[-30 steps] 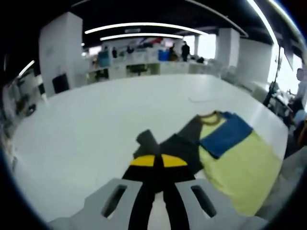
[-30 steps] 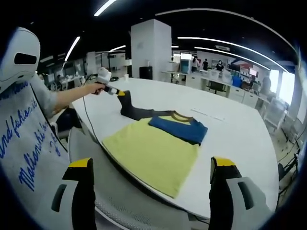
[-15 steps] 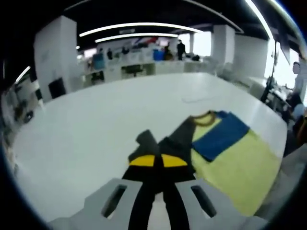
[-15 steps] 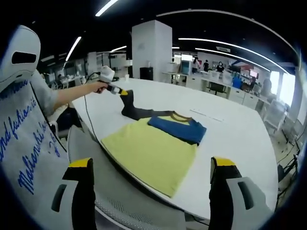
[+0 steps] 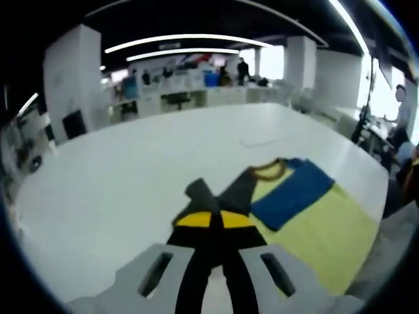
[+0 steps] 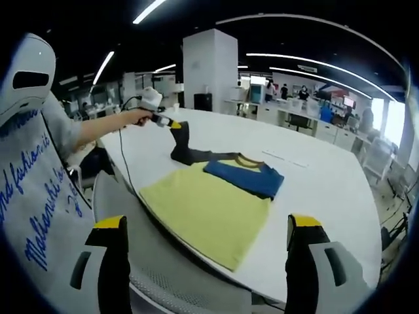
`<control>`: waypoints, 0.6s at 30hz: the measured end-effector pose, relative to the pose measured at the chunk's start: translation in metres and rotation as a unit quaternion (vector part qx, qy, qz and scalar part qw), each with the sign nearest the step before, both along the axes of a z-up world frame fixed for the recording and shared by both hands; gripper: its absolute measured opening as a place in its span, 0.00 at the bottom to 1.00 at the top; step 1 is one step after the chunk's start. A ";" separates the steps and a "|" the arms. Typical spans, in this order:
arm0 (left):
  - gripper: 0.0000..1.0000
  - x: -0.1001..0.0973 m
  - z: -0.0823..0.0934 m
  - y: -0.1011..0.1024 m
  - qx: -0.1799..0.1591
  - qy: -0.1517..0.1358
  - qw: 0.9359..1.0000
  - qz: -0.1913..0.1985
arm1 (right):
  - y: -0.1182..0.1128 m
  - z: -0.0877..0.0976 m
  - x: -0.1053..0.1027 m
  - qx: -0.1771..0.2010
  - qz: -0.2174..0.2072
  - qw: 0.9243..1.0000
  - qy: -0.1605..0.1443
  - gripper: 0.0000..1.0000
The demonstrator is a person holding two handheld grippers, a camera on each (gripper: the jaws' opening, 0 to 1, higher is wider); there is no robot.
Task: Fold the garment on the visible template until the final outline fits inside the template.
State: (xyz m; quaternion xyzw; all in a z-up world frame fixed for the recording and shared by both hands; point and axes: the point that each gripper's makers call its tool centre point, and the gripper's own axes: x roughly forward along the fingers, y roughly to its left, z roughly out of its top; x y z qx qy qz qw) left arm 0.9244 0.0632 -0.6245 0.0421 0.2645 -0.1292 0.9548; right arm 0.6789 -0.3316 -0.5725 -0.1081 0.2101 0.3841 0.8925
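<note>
- Clearly, the garment [image 6: 216, 206] lies flat on the white worktop [image 6: 327, 190], near the edge closest to the person, its yellow body spread wide.
- Its blue sleeve [image 6: 245, 176] is folded across the chest, just below the brown collar.
- Its dark sleeve [image 6: 186, 149] is lifted off the worktop, rising to the left claw [image 6: 171, 124], whose yellow-tipped jaws are pressed together on the fabric.
- From the left gripper view, that left claw [image 5: 216, 219] shows jaws meeting with the dark sleeve [image 5: 222, 193] bunched just beyond the tips; the garment [image 5: 308, 222] stretches away to the right.
- The person's left hand [image 6: 139, 118] grips the tool with the forearm stretched out over the worktop, roughly level, from a grey short sleeve.
- The right claw [image 6: 204, 235] is held back from the worktop edge, above a chair's back, jaws spread wide with nothing between them.
- A shirt with blue lettering [image 6: 29, 196] fills the left side of the right gripper view.
</note>
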 end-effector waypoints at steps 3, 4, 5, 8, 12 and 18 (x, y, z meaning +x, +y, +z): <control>0.00 0.001 0.000 -0.006 -0.002 0.000 1.000 -0.003 | 0.000 0.000 0.000 0.000 0.002 1.000 0.000 1.00; 0.00 0.001 0.001 -0.009 -0.001 -0.001 1.000 -0.005 | -0.001 -0.001 0.000 0.000 0.002 1.000 0.000 1.00; 0.00 0.002 0.001 -0.011 0.000 -0.001 1.000 -0.006 | -0.001 -0.001 0.000 0.001 0.002 1.000 0.000 1.00; 0.00 0.005 0.003 -0.016 -0.001 -0.003 1.000 -0.009 | -0.002 -0.002 0.000 0.001 0.003 1.000 0.002 1.00; 0.00 0.007 0.005 -0.026 0.000 -0.005 1.000 -0.015 | -0.005 -0.002 -0.002 0.002 0.004 1.000 0.003 1.00; 0.00 0.009 0.008 -0.039 0.003 -0.008 1.000 -0.022 | -0.009 -0.001 -0.001 0.003 0.002 1.000 0.002 1.00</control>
